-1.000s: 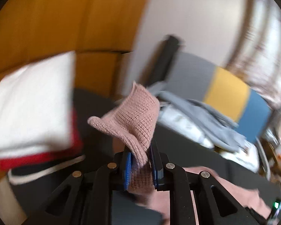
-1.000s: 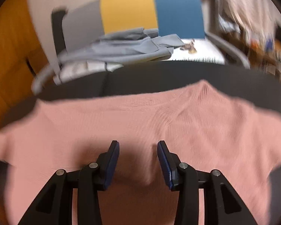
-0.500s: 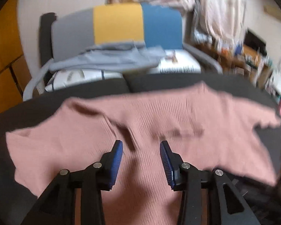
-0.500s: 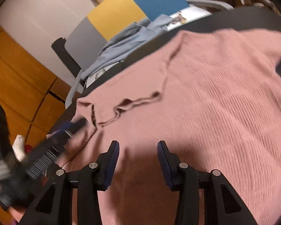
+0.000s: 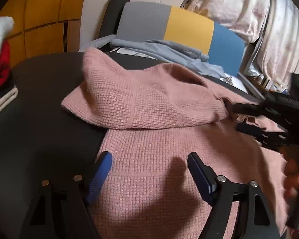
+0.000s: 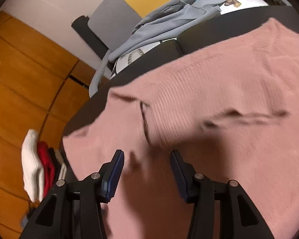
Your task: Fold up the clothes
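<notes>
On the dark table (image 5: 39,123) filling my frames, I see both the left gripper (image 5: 149,176) and right gripper (image 6: 147,171) opening with nothing between them over the pink sweater (image 5: 159,139), its sleeve folded across frame centre.

Left gripper (image 5: 149,157) let go of the pink sweater (image 5: 159,171) sleeve; jaws opening, nothing between them. Sleeve now lies folded across the sweater body. Right gripper (image 6: 147,155) jaws opening too.

A dark table (image 5: 39,103) carries the spread pink sweater (image 5: 153,139) and, at its edge, folded clothes (image 6: 39,165).
</notes>
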`<state>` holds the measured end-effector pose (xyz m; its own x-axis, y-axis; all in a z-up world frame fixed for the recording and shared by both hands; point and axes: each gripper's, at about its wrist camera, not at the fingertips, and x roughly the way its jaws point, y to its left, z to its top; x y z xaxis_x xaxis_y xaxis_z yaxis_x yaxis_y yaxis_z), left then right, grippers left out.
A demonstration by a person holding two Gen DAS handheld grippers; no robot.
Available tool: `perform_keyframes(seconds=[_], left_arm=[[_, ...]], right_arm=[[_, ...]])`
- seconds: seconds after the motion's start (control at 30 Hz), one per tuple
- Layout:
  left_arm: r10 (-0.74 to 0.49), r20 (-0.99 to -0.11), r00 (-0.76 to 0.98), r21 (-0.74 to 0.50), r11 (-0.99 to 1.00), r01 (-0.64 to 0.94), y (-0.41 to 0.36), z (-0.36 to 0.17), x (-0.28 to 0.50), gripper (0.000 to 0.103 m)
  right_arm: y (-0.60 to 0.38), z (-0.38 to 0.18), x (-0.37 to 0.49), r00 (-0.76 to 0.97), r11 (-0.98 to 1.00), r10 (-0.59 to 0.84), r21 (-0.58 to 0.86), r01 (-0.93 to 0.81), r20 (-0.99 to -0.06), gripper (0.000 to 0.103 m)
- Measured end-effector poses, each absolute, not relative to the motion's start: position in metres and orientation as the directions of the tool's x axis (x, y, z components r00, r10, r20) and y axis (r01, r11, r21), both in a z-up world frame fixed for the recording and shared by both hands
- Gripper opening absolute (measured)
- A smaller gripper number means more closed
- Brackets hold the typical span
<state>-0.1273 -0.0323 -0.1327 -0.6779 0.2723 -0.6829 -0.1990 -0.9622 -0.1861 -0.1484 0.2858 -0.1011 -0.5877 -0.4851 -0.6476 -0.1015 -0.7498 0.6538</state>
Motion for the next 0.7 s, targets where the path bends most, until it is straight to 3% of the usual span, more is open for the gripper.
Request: perform_keyframes(seconds=[0.1, 0.23, 0.27, 0.53, 0.7], left_arm=[[0.266, -0.689, -0.675, -0.140, -0.962, -0.236, -0.023, -0.135, -0.125, 0.089], [0.281, -0.695, -0.662, -0.136, -0.955, -0.262, -0.020, -0.138, -0.128, 0.096], [0.288, -0.693, -0.661, -0.143, -0.953, -0.266, -0.020, -0.138, -0.128, 0.097], [0.310, -0.689, -0.655, -0.164, -0.947, -0.275, -0.025, -0.139, -0.128, 0.100], [0.282, -0.718, -0.637, -0.145, -0.955, -0.259, -0.016, -0.132, -0.138, 0.100]], right_arm=[[0.276, -0.107, -0.166, -0.594, -0.698, -0.519, 0.706, -0.121, -0.615, 0.047], [0.253, -0.107, -0.175, -0.541, -0.722, -0.522, 0.680, -0.132, -0.659, 0.014], [0.248, -0.104, -0.176, -0.532, -0.724, -0.535, 0.681, -0.113, -0.656, 0.010], [0.256, -0.020, -0.163, -0.641, -0.760, -0.532, 0.646, 0.073, -0.553, 0.006], [0.300, -0.009, -0.160, -0.686, -0.798, -0.457, 0.602, 0.034, -0.567, 0.006]])
